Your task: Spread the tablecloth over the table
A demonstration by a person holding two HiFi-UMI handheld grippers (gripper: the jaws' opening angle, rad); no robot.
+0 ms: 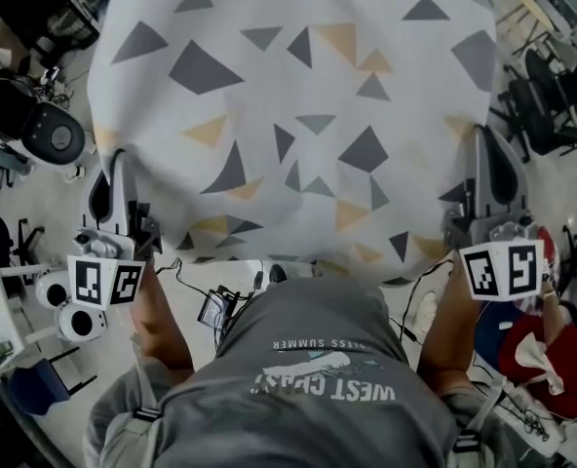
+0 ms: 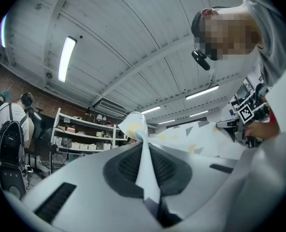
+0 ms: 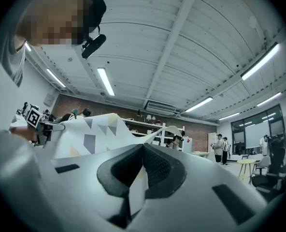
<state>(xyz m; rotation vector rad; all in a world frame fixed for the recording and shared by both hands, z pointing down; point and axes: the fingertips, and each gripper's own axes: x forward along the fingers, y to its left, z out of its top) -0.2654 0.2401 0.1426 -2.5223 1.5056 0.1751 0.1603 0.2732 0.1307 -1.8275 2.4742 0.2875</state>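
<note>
1. Tablecloth (image 1: 308,96) (white, grey/yellow triangles): fully unfolded and opened wide ahead of the person. It fills most of the head view. Soft ripples only, no doubled-over folds seen.
2. Left tool (image 1: 120,159): clenched on the near-left corner of the cloth. In the left gripper view the jaws are closed w/ fabric pinched thin between them. A corner flap (image 2: 133,122) sticks up past the tips.
3. Right tool (image 1: 483,139): clenched on the near-right corner. In the right gripper view a fold of cloth (image 3: 138,187) is nipped between the closed jaws, and the rest of the sheet runs off twd the other tool.
4. Near edge dips a little between the two tools, just ahead of the person's grey shirt (image 1: 318,359).
5. Worktop: not visible, as the cloth hides whatever is under it. Can't tell whether the far part rests on it or hangs in the air.
6. Judgement, done: cloth gripped at both near corners, opened out, stretched sideways.
7. Judgement, left: lower the near edge, let go of both corners, check overhang and smooth ripples. Approx. mid-to-late stage.
</note>
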